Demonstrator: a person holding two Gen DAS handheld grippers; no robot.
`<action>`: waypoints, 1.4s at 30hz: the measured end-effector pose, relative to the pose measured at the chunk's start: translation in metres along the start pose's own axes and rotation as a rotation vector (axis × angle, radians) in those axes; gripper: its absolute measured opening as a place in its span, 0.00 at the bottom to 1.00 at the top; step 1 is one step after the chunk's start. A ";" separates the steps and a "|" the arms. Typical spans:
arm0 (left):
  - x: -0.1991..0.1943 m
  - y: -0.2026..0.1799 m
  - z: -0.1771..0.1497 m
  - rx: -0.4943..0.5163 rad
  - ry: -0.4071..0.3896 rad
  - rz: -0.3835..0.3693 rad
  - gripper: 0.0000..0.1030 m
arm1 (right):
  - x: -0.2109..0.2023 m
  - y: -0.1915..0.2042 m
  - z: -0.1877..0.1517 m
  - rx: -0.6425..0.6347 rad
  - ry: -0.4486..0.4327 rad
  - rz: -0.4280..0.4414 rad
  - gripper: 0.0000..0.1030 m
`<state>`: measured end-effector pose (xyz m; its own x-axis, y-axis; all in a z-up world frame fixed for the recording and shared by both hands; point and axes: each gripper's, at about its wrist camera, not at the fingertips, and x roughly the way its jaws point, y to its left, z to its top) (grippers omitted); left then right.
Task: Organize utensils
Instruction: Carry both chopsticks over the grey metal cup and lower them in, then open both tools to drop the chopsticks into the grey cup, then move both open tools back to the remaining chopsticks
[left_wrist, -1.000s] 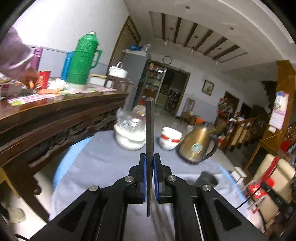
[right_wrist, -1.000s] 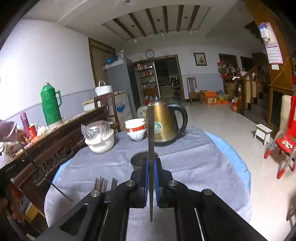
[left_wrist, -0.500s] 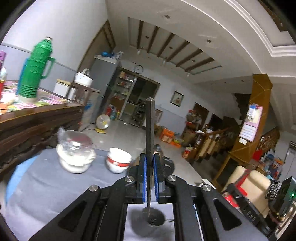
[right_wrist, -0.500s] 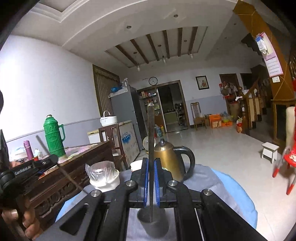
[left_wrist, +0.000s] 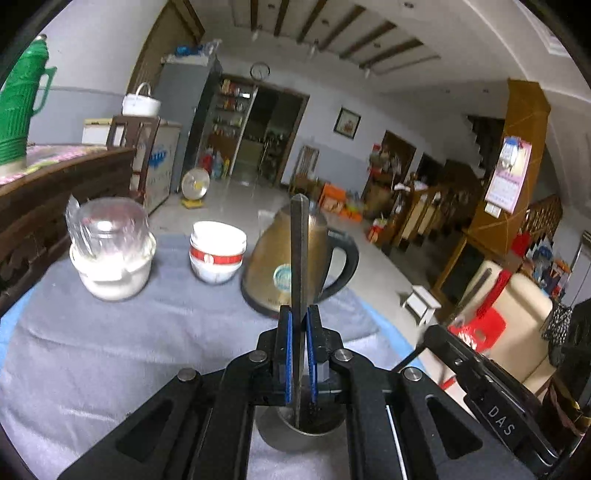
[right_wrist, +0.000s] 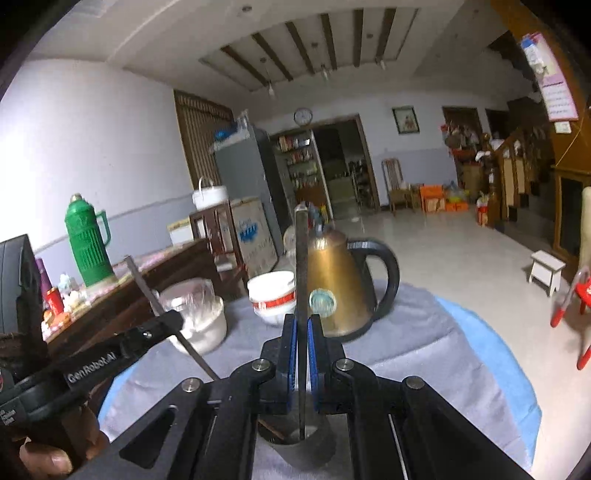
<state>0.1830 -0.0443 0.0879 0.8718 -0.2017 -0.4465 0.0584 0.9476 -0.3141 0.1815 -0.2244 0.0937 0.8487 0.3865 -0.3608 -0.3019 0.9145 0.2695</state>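
Observation:
My left gripper (left_wrist: 299, 325) is shut on a dark metal utensil handle (left_wrist: 298, 254) that stands upright, its lower end inside a round metal cup (left_wrist: 301, 430) on the grey cloth. My right gripper (right_wrist: 302, 332) is shut on a second dark utensil handle (right_wrist: 301, 266), also upright, its lower end over the same cup (right_wrist: 295, 439). In the right wrist view the left gripper (right_wrist: 162, 325) comes in from the left with its utensil (right_wrist: 147, 288) slanting down into the cup. In the left wrist view the right gripper's body (left_wrist: 476, 373) shows at the right.
On the grey tablecloth (left_wrist: 110, 350) stand a brass kettle (left_wrist: 280, 266), stacked white bowls with a red band (left_wrist: 218, 254) and a plastic-covered white pot (left_wrist: 110, 254). A dark wooden sideboard (left_wrist: 44, 192) with a green thermos (left_wrist: 16, 107) stands at the left.
Both grippers have come down over the metal cup with their utensils. The left view swung toward the kettle, and the left utensil's end now sits inside the cup.

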 end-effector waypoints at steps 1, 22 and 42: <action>0.004 -0.002 -0.001 0.003 0.015 -0.001 0.07 | 0.005 0.000 -0.002 -0.003 0.021 0.001 0.06; -0.124 0.090 -0.021 -0.126 -0.098 0.192 0.86 | -0.065 0.016 -0.026 -0.041 0.042 -0.075 0.77; -0.065 0.145 -0.159 -0.056 0.444 0.386 0.86 | 0.000 -0.002 -0.182 0.015 0.506 -0.167 0.77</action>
<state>0.0573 0.0672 -0.0623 0.5370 0.0593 -0.8415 -0.2592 0.9609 -0.0976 0.1030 -0.2041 -0.0697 0.5684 0.2490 -0.7842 -0.1714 0.9680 0.1831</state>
